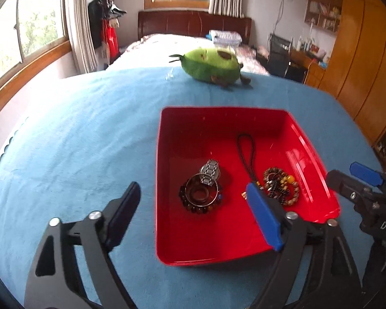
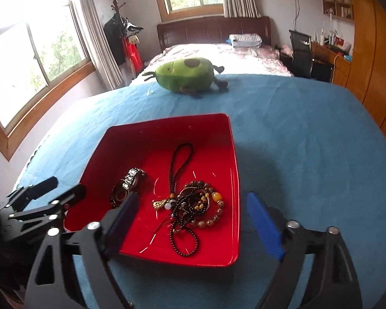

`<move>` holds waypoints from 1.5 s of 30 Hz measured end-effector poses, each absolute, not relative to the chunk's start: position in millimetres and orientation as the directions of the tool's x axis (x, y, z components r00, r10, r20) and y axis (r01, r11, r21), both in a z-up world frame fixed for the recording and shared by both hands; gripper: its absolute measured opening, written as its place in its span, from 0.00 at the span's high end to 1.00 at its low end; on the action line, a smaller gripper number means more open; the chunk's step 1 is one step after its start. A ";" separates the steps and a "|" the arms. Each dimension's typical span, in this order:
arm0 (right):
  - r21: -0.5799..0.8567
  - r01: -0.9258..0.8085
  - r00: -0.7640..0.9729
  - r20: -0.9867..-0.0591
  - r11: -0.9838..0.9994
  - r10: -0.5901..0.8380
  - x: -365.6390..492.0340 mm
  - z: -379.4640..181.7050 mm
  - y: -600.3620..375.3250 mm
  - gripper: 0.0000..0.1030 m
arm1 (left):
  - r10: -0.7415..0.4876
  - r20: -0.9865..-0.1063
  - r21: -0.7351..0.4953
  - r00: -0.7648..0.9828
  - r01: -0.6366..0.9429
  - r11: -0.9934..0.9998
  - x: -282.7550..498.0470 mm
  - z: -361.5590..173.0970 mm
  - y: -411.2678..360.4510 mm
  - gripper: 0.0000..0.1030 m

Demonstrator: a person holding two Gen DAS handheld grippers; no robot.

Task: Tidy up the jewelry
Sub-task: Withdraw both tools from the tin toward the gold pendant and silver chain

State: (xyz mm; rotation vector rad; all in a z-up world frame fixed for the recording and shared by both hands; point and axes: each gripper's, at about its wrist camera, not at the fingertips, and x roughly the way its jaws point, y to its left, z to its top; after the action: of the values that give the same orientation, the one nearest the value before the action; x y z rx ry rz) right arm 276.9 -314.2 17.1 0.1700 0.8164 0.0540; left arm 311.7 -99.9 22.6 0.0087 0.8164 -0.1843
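A red tray [image 1: 218,110] [image 2: 167,121] sits on the blue cloth. On its left side lie a metal watch [image 1: 209,171] [image 2: 133,177] and a dark bead bracelet [image 1: 200,207] with rings on it. On its right side a black braided cord [image 1: 247,152] [image 2: 178,159] runs down to a heap of brown and amber bead bracelets [image 1: 283,185] [image 2: 208,206] and a gold charm [image 2: 159,204]. My left gripper [image 1: 193,190] [image 2: 65,184] hangs open above the tray's near left part, holding nothing. My right gripper [image 2: 193,198] [image 1: 357,177] hangs open above the near right part, also bare.
A green avocado plush toy [image 1: 211,63] [image 2: 185,74] lies at the far edge of the blue cloth [image 1: 77,141] [image 2: 308,154]. Beyond it stands a bed [image 2: 218,51], with windows on the left and a wooden wardrobe [image 1: 360,51] on the right.
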 end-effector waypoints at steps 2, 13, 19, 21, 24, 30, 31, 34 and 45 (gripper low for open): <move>0.166 0.013 0.690 -0.716 0.986 0.111 271.6 20.6 -313.5 0.04 | -0.162 -0.706 -0.064 0.690 0.166 0.984 301.3 30.7 -97.2 0.12; 0.180 -0.002 0.672 -0.729 0.984 0.135 240.1 19.5 -311.4 0.04 | -0.176 -0.690 -0.068 0.702 0.180 0.981 262.6 43.6 -88.1 0.07; 0.184 -0.028 0.646 -0.746 0.983 0.158 215.5 9.6 -303.7 0.04 | -0.158 -0.720 -0.068 0.676 0.158 0.985 247.2 34.8 -73.1 0.07; 0.189 -0.050 0.634 -0.753 0.981 0.178 206.7 5.1 -298.9 0.04 | -0.148 -0.731 -0.062 0.666 0.150 0.987 240.0 29.5 -66.1 0.07; 0.225 -0.082 0.607 -0.761 0.971 0.228 192.5 -6.2 -291.5 0.04 | -0.140 -0.747 -0.062 0.650 0.142 0.988 229.4 19.9 -55.5 0.07; 0.355 -0.096 0.497 -0.792 0.930 0.354 172.9 -37.4 -279.4 0.04 | -0.118 -0.782 -0.062 0.613 0.112 0.992 205.6 -7.2 -34.6 0.07; 0.377 -0.097 0.480 -0.793 0.921 0.375 170.1 -41.3 -277.3 0.04 | -0.116 -0.785 -0.062 0.608 0.109 0.992 200.9 -12.3 -30.1 0.07; 0.419 -0.102 0.433 -0.798 0.902 0.420 165.2 -51.4 -266.4 0.05 | -0.113 -0.795 -0.072 0.596 0.091 0.993 192.0 -23.9 -15.8 0.07; 0.405 -0.043 0.332 -0.856 0.913 0.395 181.3 -81.4 -228.9 0.54 | -0.090 -0.807 -0.092 0.583 0.026 0.995 186.8 -40.6 19.6 0.07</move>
State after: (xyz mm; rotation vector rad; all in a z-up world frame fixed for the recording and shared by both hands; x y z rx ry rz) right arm 181.3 -228.9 -81.4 0.3365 1.2036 0.2935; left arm 186.8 19.6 -40.6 -0.0731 0.9459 -0.0680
